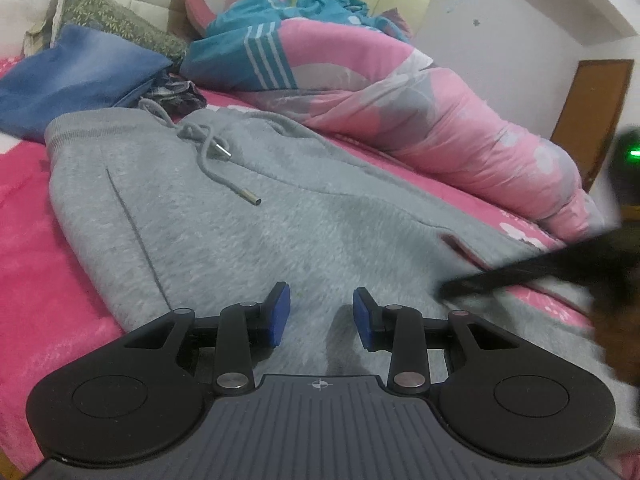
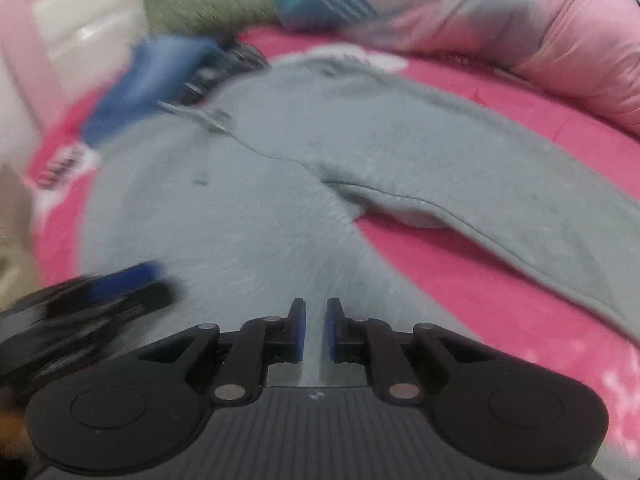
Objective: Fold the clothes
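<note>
Grey sweatpants (image 1: pixel 248 216) spread flat on pink bedsheet (image 1: pixel 36 248), waistband far end, ready for folding. Your left gripper (image 1: pixel 321 312) low over fabric, pads apart, nothing gripped. Right gripper (image 2: pixel 316 330) nearly together, empty, probably lining up leg pinch.

Blue pillow (image 1: pixel 76 80) at ten o'clock, pink quilt (image 1: pixel 440 120) at two, on pink bedsheet (image 1: pixel 36 280); brown door (image 1: pixel 592 104) at three.

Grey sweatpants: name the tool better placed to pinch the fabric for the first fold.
Left, probably. The left tool hangs open over the sweatpants; the right tool is nearly shut with nothing visibly gripped.
</note>
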Demonstrator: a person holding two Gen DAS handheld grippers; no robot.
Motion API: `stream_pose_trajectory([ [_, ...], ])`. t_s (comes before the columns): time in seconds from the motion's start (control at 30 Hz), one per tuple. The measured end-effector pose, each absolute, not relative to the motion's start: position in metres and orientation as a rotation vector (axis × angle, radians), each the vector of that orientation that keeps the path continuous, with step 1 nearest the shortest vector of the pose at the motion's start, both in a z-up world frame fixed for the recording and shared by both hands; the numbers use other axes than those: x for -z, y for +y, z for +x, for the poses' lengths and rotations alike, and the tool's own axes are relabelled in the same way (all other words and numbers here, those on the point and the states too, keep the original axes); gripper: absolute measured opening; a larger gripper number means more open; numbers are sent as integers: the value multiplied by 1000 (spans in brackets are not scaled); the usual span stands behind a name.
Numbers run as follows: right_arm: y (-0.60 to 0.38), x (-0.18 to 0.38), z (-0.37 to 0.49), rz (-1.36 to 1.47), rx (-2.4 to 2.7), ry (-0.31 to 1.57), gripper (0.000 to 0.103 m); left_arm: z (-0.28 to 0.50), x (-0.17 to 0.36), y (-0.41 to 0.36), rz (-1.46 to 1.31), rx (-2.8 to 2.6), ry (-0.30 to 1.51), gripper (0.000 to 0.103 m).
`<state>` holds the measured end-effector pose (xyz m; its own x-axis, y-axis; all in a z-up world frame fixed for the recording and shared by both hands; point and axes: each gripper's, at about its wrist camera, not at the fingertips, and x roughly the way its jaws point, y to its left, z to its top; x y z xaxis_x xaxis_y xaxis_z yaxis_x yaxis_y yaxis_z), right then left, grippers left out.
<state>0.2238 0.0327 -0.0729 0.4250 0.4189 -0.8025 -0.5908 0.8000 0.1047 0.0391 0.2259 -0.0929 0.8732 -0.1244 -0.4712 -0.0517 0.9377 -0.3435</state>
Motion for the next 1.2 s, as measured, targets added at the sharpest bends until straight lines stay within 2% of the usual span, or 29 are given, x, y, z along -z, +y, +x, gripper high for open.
stream_pose_trajectory([
  [0.17, 19, 50, 256, 6, -498, 797, 11, 33, 93, 241, -395, 63, 495, 35],
  [0.27, 13, 31, 221, 27, -582, 756, 11, 37, 85, 260, -449, 50, 468, 41],
  [0.43, -21, 48, 147, 4, -517, 711, 11, 66, 88, 301, -544, -69, 473, 40],
  [0.5, -50, 59, 123, -28, -412, 701, 11, 70, 94, 314, -585, -83, 470, 37],
  [0.63, -131, 82, 85, -46, -117, 753, 11, 70, 97, 320, -636, -62, 464, 37],
  [0.8, -274, 62, 61, -29, 362, 735, 12, 73, 92, 310, -586, -77, 479, 41],
  [0.9, -318, 49, 55, -48, 559, 748, 13, 77, 85, 302, -536, -99, 502, 42],
  [1.0, -310, 26, 50, -25, 374, 625, 13, 77, 72, 285, -474, -125, 494, 46],
  [1.2, -298, 58, 91, -45, 38, 723, 13, 70, 53, 241, -335, -146, 488, 47],
])
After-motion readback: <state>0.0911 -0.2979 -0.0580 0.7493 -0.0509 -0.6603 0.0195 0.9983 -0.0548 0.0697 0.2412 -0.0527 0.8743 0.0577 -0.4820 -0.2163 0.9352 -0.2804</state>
